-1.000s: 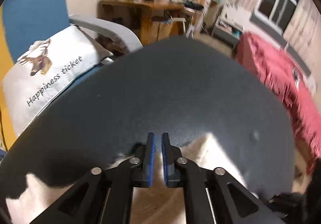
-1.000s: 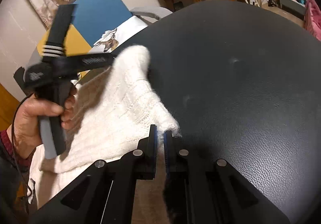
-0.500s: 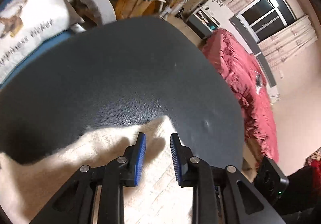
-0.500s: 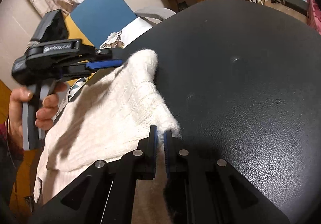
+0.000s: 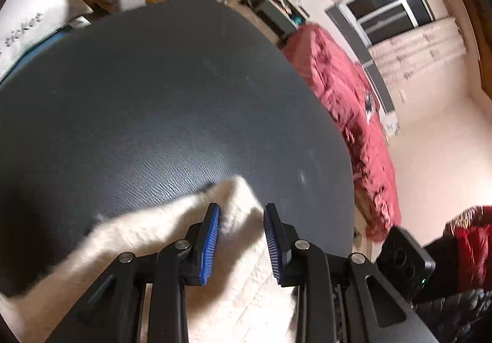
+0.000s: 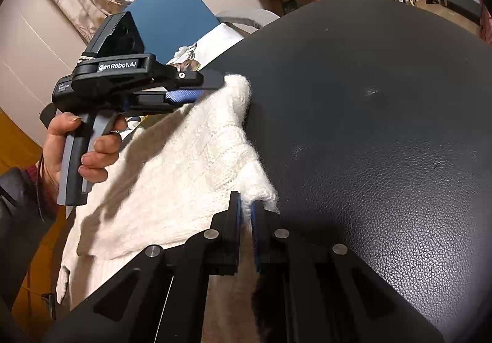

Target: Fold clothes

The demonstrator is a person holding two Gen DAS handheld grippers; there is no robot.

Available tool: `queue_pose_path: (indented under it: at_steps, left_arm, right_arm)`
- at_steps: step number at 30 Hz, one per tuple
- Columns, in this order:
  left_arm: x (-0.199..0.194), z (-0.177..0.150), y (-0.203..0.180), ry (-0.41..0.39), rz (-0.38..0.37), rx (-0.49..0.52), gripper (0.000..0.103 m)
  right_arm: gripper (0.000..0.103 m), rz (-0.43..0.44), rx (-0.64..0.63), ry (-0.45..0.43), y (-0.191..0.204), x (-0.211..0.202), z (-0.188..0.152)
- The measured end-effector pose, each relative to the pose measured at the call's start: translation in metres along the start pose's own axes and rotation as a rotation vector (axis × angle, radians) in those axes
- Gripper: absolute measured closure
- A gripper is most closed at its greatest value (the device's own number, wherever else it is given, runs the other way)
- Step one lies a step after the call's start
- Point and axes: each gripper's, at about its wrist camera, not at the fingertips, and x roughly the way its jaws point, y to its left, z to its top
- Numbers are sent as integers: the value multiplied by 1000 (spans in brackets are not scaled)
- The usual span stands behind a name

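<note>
The counter [image 6: 384, 133] is a round-edged surface covered in black, leather-grained material, with a few small pale scuff marks toward its middle. Its far and right portions are bare. A white knitted garment [image 6: 190, 177] lies on the near left portion of the counter [image 5: 160, 103], with its lower part draped over the near edge. The garment [image 5: 172, 232] shows a fuzzy, ribbed texture; two of its corners point toward the centre of the counter, one near and one farther left.
</note>
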Motion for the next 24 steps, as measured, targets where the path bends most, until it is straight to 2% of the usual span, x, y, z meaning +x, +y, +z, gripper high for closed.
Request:
queue_pose_path:
  at_steps: [2,4,6,10,15,18,22,24]
  left_arm:
    - [-2,-4,-8,-29,64,69,97]
    - [-6,-10,-26,-73,145,154,99]
    - [-17,-20,-53,-148,184,250,99]
    - [-9,-18,-55,-180,278,262,99]
    - [2,-15,-55,-215,395,269,98]
    - [13,-18,-55,-193,441,296,98]
    - [9,-19,-51,-221,433,233,91]
    - [3,-16,-52,-230,418,207,82]
  right_arm:
    - [96,1,-1,0,0,1,1]
    - [96,0,-1,-4,1,1,2]
    - [96,-3,-6,-9,2,0,2]
    - [96,-65,-108,-58,20,-11,4]
    - [96,-102,-101,10,17,5,2]
    - [96,-103,-98,24,15,7,2]
    - [96,-71,-103,34,16,-2,5]
    - [96,-55,-91,30,12,-10,6]
